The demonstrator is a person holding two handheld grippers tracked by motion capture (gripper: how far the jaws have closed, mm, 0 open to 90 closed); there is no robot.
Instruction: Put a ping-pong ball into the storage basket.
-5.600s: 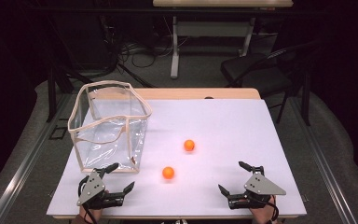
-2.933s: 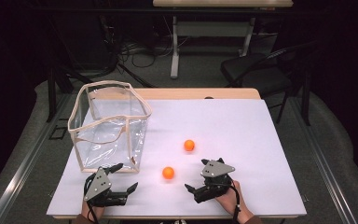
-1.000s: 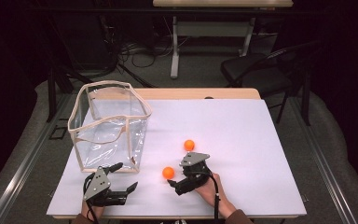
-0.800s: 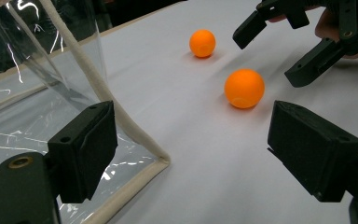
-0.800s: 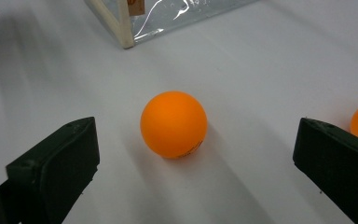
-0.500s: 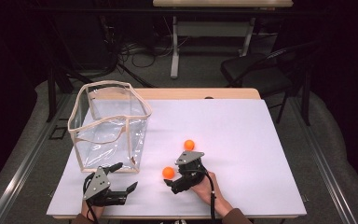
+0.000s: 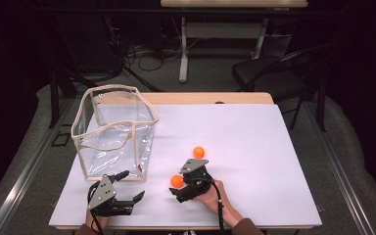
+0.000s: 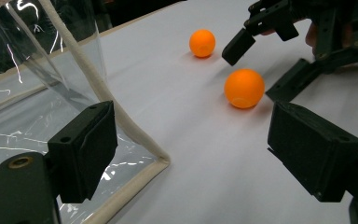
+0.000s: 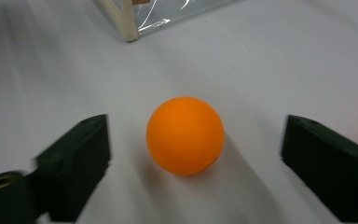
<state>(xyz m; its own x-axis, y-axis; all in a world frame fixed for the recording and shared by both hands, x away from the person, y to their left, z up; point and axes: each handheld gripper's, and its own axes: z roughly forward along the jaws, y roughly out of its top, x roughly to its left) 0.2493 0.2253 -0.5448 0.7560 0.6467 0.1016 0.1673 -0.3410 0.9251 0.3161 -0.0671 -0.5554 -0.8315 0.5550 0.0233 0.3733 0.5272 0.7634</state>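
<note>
The right gripper (image 7: 177, 188) has been brought in from the lower right to the nearer orange ball (image 7: 176, 181), low at centre frame. Its jaws have just been closing around the ball, gaps still seen either side: a pickup is judged imminent. The left gripper (image 7: 127, 192) is held wide, idle. A white table (image 7: 254, 161), clear bag (image 7: 115, 132), dark room behind.
</note>
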